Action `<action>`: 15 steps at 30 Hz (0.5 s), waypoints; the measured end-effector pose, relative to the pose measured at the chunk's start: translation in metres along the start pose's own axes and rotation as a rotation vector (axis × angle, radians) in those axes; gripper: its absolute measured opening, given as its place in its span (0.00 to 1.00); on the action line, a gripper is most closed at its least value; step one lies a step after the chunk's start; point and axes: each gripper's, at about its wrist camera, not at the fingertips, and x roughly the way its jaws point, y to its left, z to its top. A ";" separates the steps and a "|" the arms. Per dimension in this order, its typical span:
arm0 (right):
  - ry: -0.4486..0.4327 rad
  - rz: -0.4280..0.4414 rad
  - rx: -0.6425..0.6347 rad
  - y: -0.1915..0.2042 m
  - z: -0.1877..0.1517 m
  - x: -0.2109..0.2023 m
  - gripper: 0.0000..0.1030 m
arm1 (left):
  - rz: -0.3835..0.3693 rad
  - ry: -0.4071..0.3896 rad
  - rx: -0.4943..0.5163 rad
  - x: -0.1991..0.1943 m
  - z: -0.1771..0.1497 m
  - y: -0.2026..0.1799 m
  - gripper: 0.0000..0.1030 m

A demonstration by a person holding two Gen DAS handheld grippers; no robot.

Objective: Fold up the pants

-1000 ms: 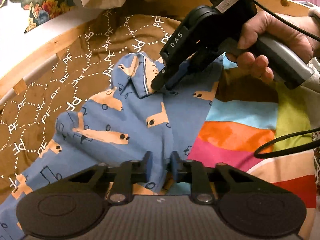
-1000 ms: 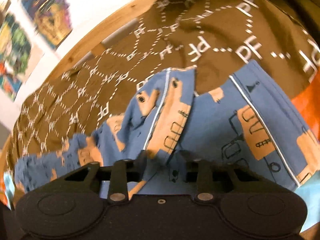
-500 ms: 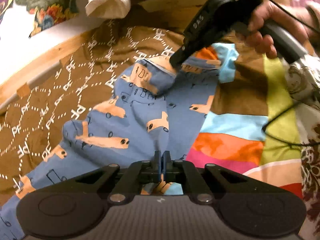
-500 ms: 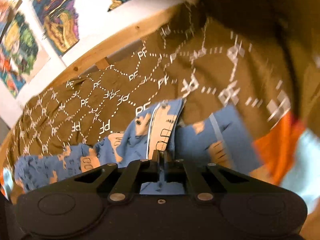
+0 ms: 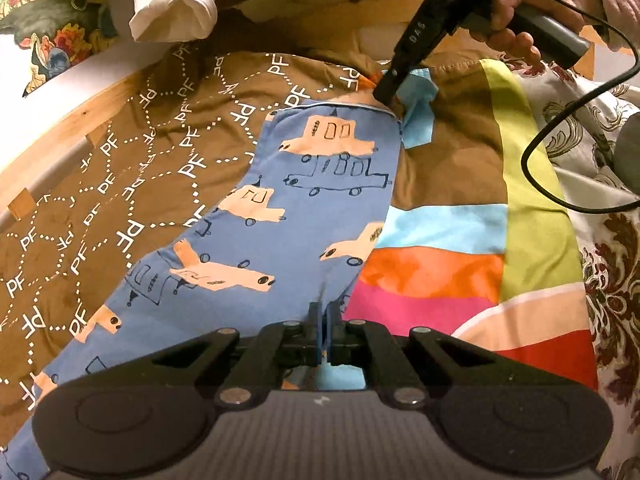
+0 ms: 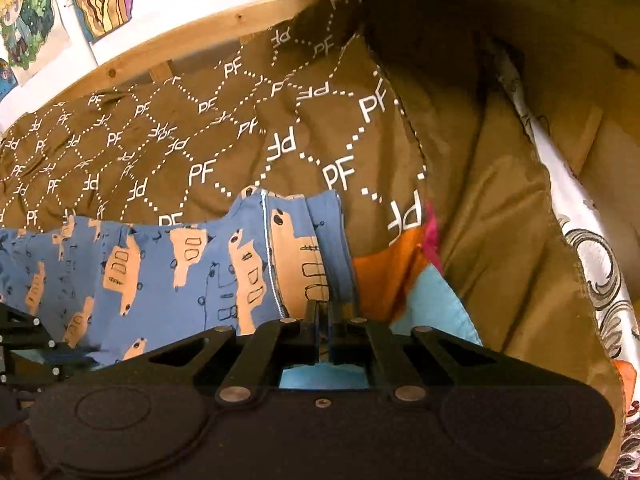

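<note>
Blue pants (image 5: 304,208) printed with peach cars lie stretched on a brown quilt (image 5: 120,184). My left gripper (image 5: 323,312) is shut on the near edge of the pants. My right gripper (image 5: 386,92), seen far off in the left wrist view, is shut on the far corner of the pants by the white-piped hem. In the right wrist view that gripper (image 6: 323,312) pinches the hem edge of the pants (image 6: 168,272). The cloth is pulled taut between the two grippers.
A striped multicoloured blanket (image 5: 440,264) lies to the right of the pants. A wooden bed rail (image 5: 52,148) runs along the left. A white cloth (image 5: 172,4) hangs at the top. A black cable (image 5: 560,160) loops at the right. A floral sheet (image 5: 608,280) lies far right.
Both grippers closed on the pants. The right gripper then pulled its corner away from the left one, and the bunched cloth is now spread flat and taut.
</note>
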 end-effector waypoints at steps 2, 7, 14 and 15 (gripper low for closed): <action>-0.069 -0.038 -0.059 0.010 -0.001 -0.013 0.02 | -0.001 -0.001 -0.001 0.001 0.000 0.000 0.02; -0.172 -0.165 -0.363 0.060 -0.018 -0.038 0.02 | -0.024 0.013 -0.011 0.006 0.000 0.003 0.04; -0.112 -0.194 -0.152 0.033 -0.043 -0.008 0.15 | -0.121 -0.075 -0.106 0.000 0.033 0.040 0.54; -0.148 -0.183 -0.098 0.029 -0.049 -0.012 0.20 | -0.123 -0.083 -0.105 0.002 0.043 0.046 0.53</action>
